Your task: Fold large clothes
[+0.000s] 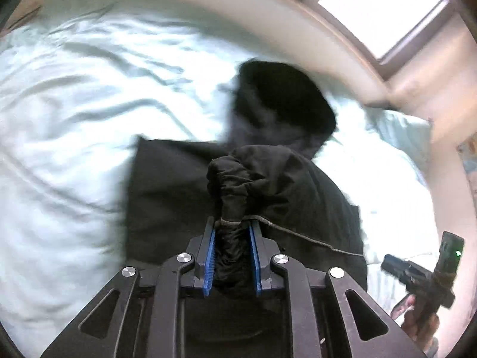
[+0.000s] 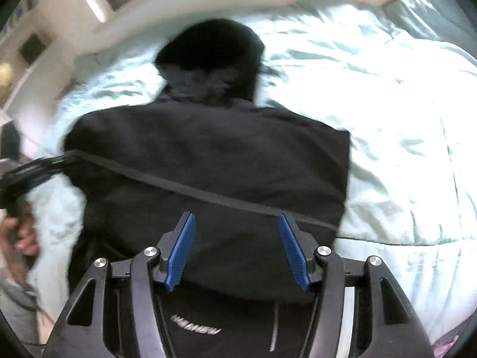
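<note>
My left gripper is clamped on the cuff of a black jacket, the bunched sleeve end pinched between my blue fingers and rising in a wrinkled knot just past the tips. The rest of the sleeve curves off to the right over the jacket's body. The jacket lies spread on the bed, on a pale mint, creased cover, with its hood pointing toward the far edge by the wall. A thin cord trails across the dark cloth to the right of my fingers.

My right gripper stands wide apart, holding nothing; its blue fingers hover low over the jacket's near part, though I cannot tell whether they touch the cloth. From the right wrist view the hood sits at the far end, blurred, and a dark seam or strap runs slantwise across the body. A light printed logo shows on the cloth under my gripper.

In the left wrist view my right hand grips its black handle at the lower right, off the jacket's edge. A window glows above the bed.
</note>
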`<state>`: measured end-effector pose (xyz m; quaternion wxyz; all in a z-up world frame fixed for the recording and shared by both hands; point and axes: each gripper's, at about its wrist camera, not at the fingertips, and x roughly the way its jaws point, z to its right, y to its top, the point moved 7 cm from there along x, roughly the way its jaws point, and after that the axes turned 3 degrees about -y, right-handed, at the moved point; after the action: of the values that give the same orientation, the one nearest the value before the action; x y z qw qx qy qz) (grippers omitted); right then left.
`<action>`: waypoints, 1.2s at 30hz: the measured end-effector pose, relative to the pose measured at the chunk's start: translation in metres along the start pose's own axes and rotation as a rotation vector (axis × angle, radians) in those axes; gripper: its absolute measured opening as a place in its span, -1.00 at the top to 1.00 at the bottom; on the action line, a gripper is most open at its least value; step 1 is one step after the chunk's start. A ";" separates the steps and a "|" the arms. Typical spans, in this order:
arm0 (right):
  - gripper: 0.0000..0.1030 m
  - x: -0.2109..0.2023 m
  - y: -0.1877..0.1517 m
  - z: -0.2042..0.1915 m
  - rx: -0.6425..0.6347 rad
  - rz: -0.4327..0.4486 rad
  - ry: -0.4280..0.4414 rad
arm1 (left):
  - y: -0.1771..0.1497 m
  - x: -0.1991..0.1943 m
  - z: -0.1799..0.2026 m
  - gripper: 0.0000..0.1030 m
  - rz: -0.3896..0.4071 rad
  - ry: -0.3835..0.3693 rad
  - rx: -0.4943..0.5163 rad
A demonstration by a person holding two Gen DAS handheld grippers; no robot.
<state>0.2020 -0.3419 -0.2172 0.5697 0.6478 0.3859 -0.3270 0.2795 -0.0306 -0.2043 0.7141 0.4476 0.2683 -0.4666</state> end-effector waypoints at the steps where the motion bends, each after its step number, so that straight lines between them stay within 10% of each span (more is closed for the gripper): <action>1: -0.20 0.013 -0.001 0.002 0.003 -0.018 -0.022 | -0.006 0.005 -0.014 0.61 -0.047 0.038 -0.009; 4: -0.20 0.063 -0.012 0.004 0.010 -0.100 -0.081 | -0.034 0.042 -0.050 0.59 -0.193 0.160 -0.022; 8: -0.27 0.118 -0.026 0.006 -0.009 -0.162 -0.195 | -0.048 0.077 -0.057 0.43 -0.178 0.225 0.017; 21: -0.25 0.044 -0.024 -0.008 -0.041 -0.079 -0.079 | -0.014 -0.036 -0.023 0.07 0.190 0.165 -0.040; 26: -0.24 0.071 -0.054 0.001 -0.044 -0.176 -0.161 | -0.023 0.006 0.016 -0.04 0.049 -0.012 0.041; 30: -0.40 0.093 -0.062 0.007 0.010 -0.254 -0.178 | -0.053 0.081 -0.015 -0.03 -0.168 0.249 0.047; 36: -0.62 0.101 -0.061 0.001 -0.015 -0.280 -0.170 | -0.050 0.092 -0.017 -0.03 -0.141 0.254 0.031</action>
<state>0.1986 -0.3266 -0.3341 0.5541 0.5534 0.4249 -0.4540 0.2735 -0.0626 -0.3048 0.6327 0.4941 0.3801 -0.4594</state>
